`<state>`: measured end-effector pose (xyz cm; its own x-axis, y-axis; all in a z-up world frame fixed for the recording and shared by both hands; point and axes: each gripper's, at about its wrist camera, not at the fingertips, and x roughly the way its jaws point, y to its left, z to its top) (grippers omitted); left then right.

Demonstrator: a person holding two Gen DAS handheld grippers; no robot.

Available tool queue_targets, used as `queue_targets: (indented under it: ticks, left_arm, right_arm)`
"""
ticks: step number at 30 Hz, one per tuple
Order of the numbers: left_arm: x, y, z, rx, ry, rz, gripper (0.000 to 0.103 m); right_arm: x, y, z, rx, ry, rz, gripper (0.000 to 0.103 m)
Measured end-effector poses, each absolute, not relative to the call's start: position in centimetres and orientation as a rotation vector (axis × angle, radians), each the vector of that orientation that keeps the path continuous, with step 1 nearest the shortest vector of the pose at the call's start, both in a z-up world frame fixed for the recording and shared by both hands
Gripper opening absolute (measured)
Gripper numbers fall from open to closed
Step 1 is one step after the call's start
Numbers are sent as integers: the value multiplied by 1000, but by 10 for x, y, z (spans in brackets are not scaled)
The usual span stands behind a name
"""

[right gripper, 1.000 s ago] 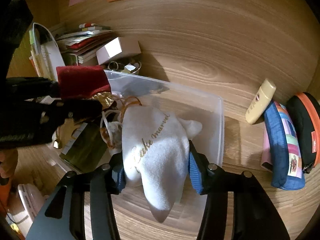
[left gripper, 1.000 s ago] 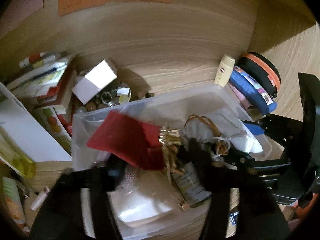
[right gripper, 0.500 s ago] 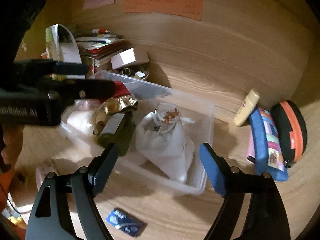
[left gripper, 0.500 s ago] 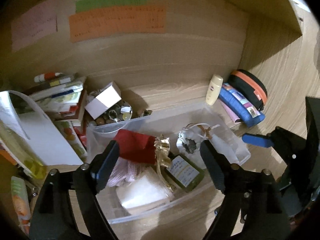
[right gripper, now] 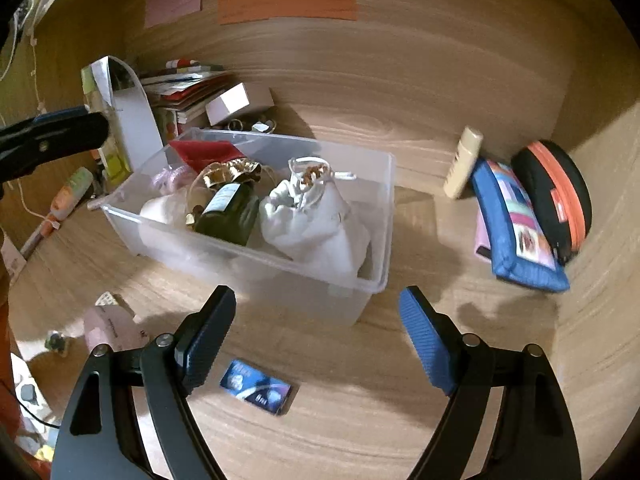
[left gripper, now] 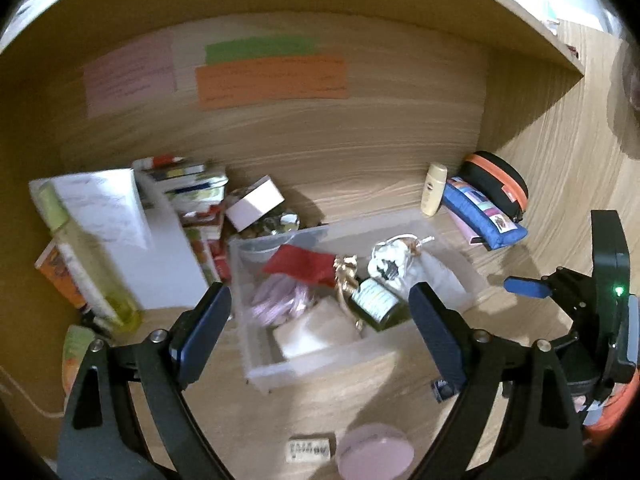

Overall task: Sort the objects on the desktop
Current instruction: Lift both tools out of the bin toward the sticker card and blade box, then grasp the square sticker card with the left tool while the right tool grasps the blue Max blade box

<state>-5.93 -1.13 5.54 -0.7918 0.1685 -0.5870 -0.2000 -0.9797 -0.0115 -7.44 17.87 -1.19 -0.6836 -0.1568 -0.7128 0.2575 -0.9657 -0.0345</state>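
A clear plastic bin (right gripper: 380, 216) (left gripper: 256, 364) sits on the wooden desk. In it lie a white drawstring pouch (right gripper: 320, 224) (left gripper: 396, 256), a dark green bottle (right gripper: 228, 216) (left gripper: 376, 304) with gold wrapping, a red pouch (right gripper: 204, 152) (left gripper: 300, 260) and pale pink items. My left gripper (left gripper: 320, 320) is open and empty, above the bin's near side. My right gripper (right gripper: 316, 332) is open and empty, in front of the bin. A small blue packet (right gripper: 256, 392) lies on the desk between its fingers.
A cream tube (right gripper: 462, 168), a blue patchwork case (right gripper: 516, 228) and a black-orange case (right gripper: 556, 192) lie at the right. Books, a white box (right gripper: 236, 104) and a paper stack (left gripper: 120, 240) stand at the back left. A pink round lid (left gripper: 374, 454) lies near the front.
Both grippers opened, let go of the red pouch and the white pouch into the bin, and pulled back and up away from it.
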Motion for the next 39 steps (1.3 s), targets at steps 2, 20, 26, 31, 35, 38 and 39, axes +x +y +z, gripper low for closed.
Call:
queue_targets:
  ticks: [2,20,26,31,35,38,39]
  left_arm:
    - [-49,-20,55,-915,52,2814,92]
    - [20,-80,-5,-1156,-22,2847,93]
    - [48,-79,-34,-1223,0,2812,93]
    - [65,-74,-56,-1274,-15,2763,93]
    - [73,-68,-69,-1292,-6,2759,93]
    - [74,-69,-74,-1306,-14,2771,81]
    - [73,-70,-75,-1323,-30,2763,71]
  right_arm:
    - [-69,179,-13,1121,179,-2684,82]
    - [-33,171,-44,1223,173,-2662,82]
    - [-29,173,-62,1285,139,-2634,82]
    - [-33,172,-75,1353,121,-2608,82]
    - [-36,166,-80,1381,78,-2575,82]
    - [-39,159,-81,1378,88,-2580,83]
    - [-40,157,-81,1373,93,-2578,82]
